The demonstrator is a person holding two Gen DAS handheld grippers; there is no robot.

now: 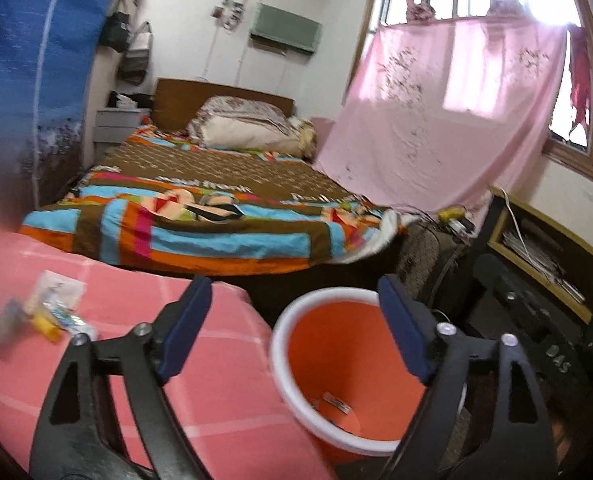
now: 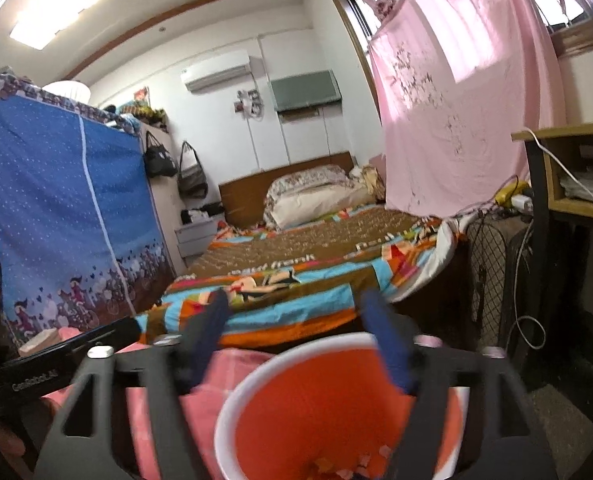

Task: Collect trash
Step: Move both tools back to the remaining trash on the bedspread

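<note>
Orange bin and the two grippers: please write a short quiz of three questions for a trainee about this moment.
1. True or false: the left gripper is closed on a wrapper.
2. Where does trash still lie? A) on the pink cloth B) on the bed C) on the floor
3. Name what shows at the bottom of the orange bin.

Key:
1. False; both the left gripper and the right gripper stand open, nothing between the fingers.
2. A; loose wrappers lie on the pink cloth.
3. Small scraps of trash.
</note>
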